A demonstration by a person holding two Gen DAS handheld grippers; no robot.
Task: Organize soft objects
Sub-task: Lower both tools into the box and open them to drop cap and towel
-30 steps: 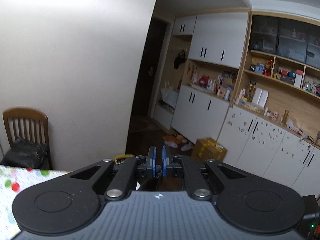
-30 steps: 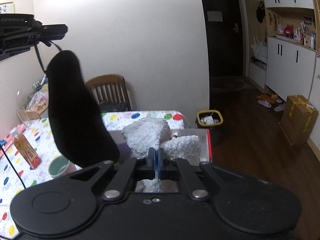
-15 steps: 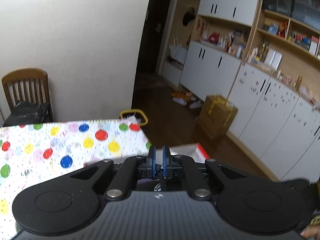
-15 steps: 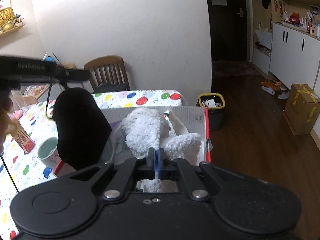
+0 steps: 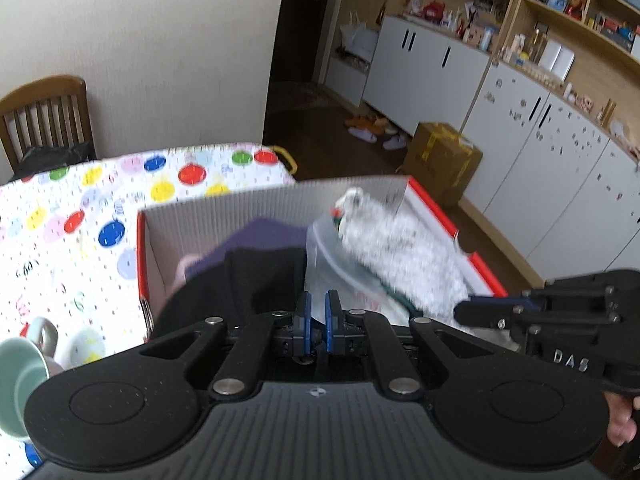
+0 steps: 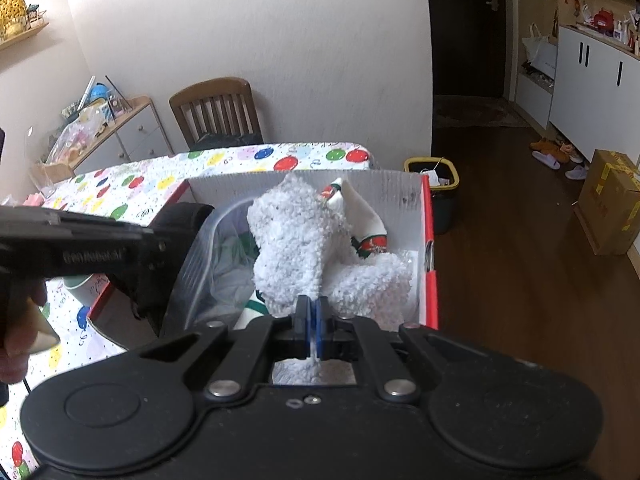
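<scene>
Socks: right gripper (image 6: 311,312) was clamped on a fluffy white sock (image 6: 296,248) hanging over the box (image 6: 429,240) on the dotted tablecloth (image 6: 224,168). Left gripper (image 5: 316,316) was pinched on a black cloth (image 5: 260,280) draped over the box's near left side, beside a clear bag (image 5: 336,264). A purple item (image 5: 264,232) lay inside.

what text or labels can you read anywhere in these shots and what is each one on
"DAS": white letters on the body of the right gripper, seen from the left wrist view.
"GenRobot.AI", blurred and only partly legible: on the side of the left gripper, in the right wrist view.
Print on the red and green sock cuff, the cardboard box tape and the shelf items: too small or blurred to read.
</scene>
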